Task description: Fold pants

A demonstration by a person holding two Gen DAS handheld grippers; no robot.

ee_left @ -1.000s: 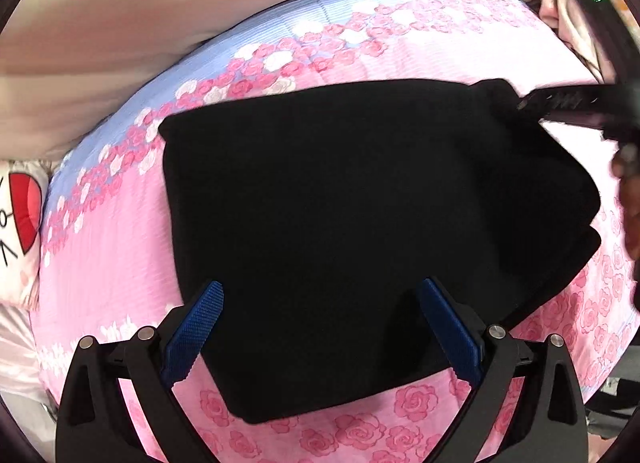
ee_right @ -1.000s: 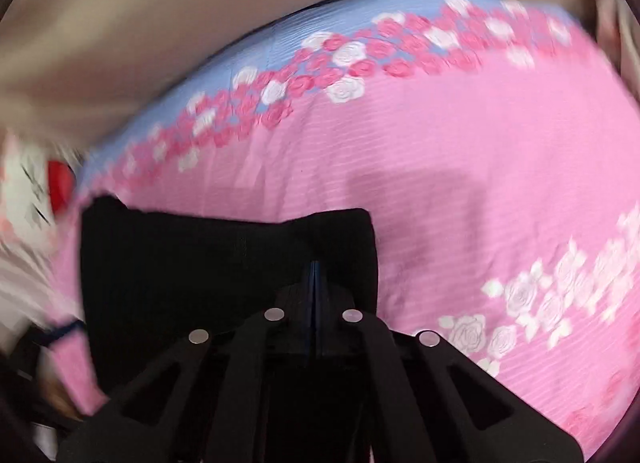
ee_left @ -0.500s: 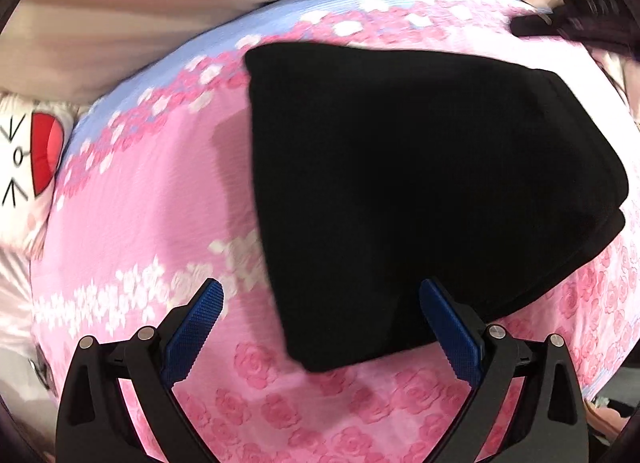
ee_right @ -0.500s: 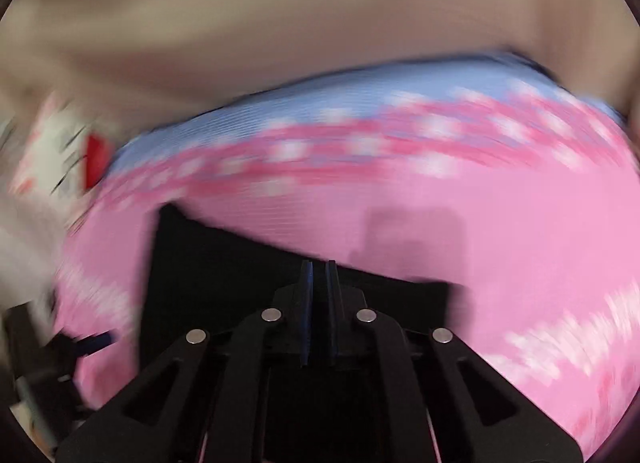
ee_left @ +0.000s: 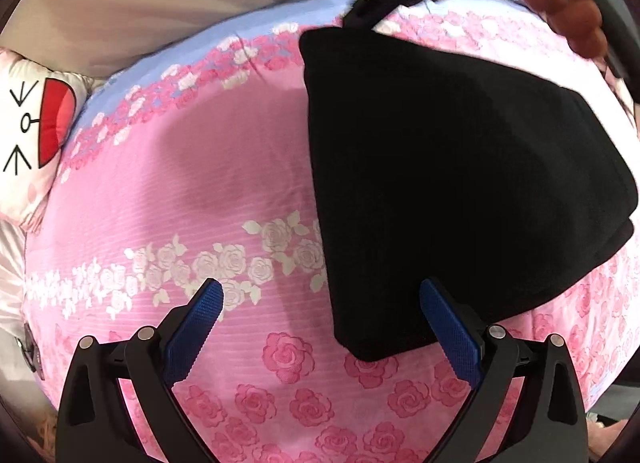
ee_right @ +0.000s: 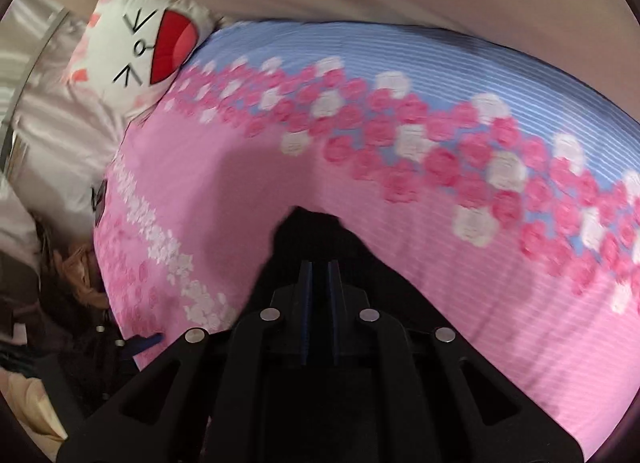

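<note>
left wrist: pants [ee_left: 460,183] folded on the bed [ee_left: 200,191]. left hand-held gripper [ee_left: 320,319] wide open, empty. right hand-held gripper [ee_right: 318,271] barely parted, corner between the pads; it may slip out and undo the fold.

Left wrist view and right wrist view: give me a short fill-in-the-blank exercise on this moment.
1. The folded pants are ____ in colour.
2. The left gripper, with blue pads, has jaws standing ____.
3. The pants lie on a rose-printed bedspread, mostly ____.
4. The white cat-face pillow has a ____ mouth.

Missing words: black; open; pink; red
</note>
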